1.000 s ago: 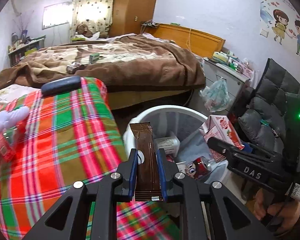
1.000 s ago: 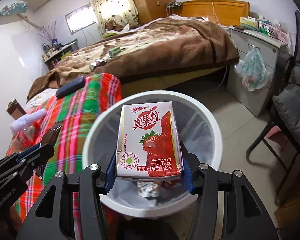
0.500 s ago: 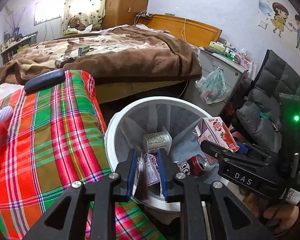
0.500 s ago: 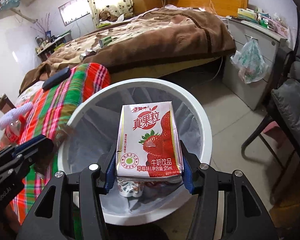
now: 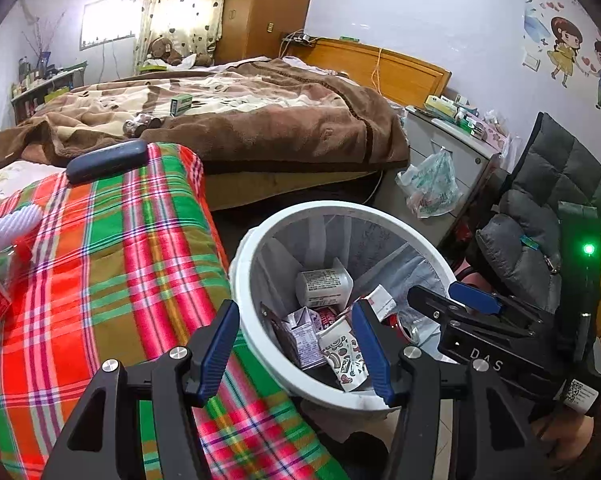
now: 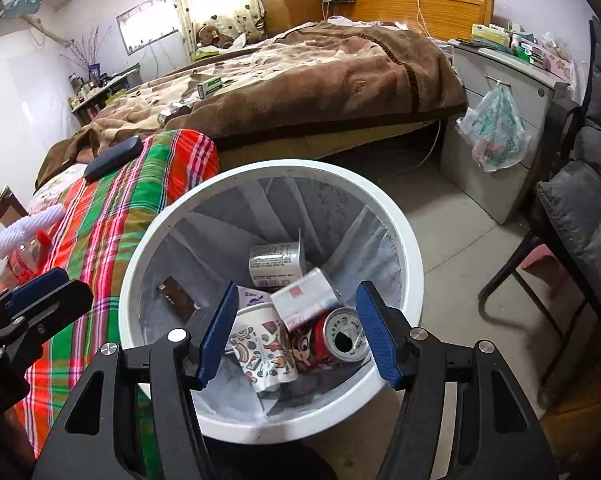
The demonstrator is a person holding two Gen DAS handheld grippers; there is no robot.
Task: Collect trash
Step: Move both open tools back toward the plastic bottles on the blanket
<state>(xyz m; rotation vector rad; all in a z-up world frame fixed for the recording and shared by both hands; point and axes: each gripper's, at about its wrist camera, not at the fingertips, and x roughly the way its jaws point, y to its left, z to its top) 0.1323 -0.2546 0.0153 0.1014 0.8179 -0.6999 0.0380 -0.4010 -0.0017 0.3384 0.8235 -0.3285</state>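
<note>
Left wrist view: we see our left gripper point(image 5: 296, 344) with its blue fingers point(image 5: 216, 346) spread wide and nothing between them; just ahead and below sits the white bin point(image 5: 240, 280), its rim near the left finger; inside lie a grey carton point(image 5: 320, 288), a purple carton point(image 5: 306, 332), a patterned paper cup point(image 5: 342, 354) and a brown wrapper point(image 5: 278, 330) against the near wall; to the left of the gripper spreads the plaid cover point(image 5: 112, 264), with a dark case point(image 5: 106, 160) far ahead on it; off to the right the right gripper point(image 5: 452, 304) reaches over the bin's rim, its fingers apart.

Right wrist view: we find the right gripper point(image 6: 296, 332) also wide open and empty, poised directly over the bin point(image 6: 414, 264); between and beyond its fingers point(image 6: 374, 336) lie the cup point(image 6: 260, 344), a red can point(image 6: 336, 342) with its opened top facing us, a strawberry carton point(image 6: 304, 300) resting on top, the grey carton point(image 6: 274, 262) behind it, and the wrapper point(image 6: 176, 300) at the left wall; the left gripper point(image 6: 32, 300) shows at the left edge, over the cover point(image 6: 112, 216); ahead beyond the bin stands the bed point(image 6: 300, 76); a plastic bag point(image 6: 494, 132) hangs on a cabinet point(image 6: 540, 96) to the right.
</note>
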